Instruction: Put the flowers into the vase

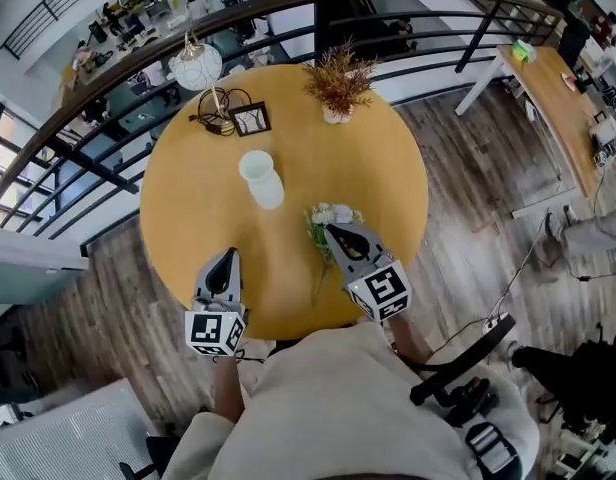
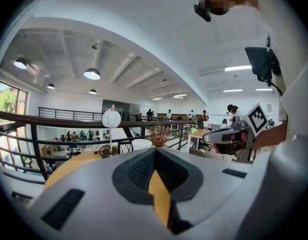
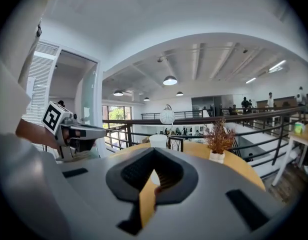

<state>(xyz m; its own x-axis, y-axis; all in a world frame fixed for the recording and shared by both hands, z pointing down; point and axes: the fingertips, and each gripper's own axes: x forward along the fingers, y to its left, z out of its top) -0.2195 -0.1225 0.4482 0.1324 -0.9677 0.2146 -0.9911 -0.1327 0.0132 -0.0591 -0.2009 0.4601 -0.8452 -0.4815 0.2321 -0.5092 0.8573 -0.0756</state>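
A white vase (image 1: 260, 178) stands upright near the middle of the round wooden table (image 1: 188, 208). A small bunch of pale flowers (image 1: 330, 216) with green leaves lies on the table to its right, its stem (image 1: 319, 280) running toward the near edge. My right gripper (image 1: 331, 228) hovers with its tip right at the blooms, jaws shut, nothing seen between them. My left gripper (image 1: 229, 254) sits over the near left of the table, also shut and empty. The vase (image 3: 158, 140) shows past the right gripper (image 3: 154, 151), and the vase (image 2: 141, 144) shows past the left gripper (image 2: 155, 151). Neither gripper view shows the flowers.
At the table's far side stand a dried brown plant in a small pot (image 1: 338, 83), a globe lamp (image 1: 196, 65) and a dark picture frame (image 1: 250, 118). A curved metal railing (image 1: 118, 78) runs behind the table. A desk (image 1: 548, 98) is at the far right.
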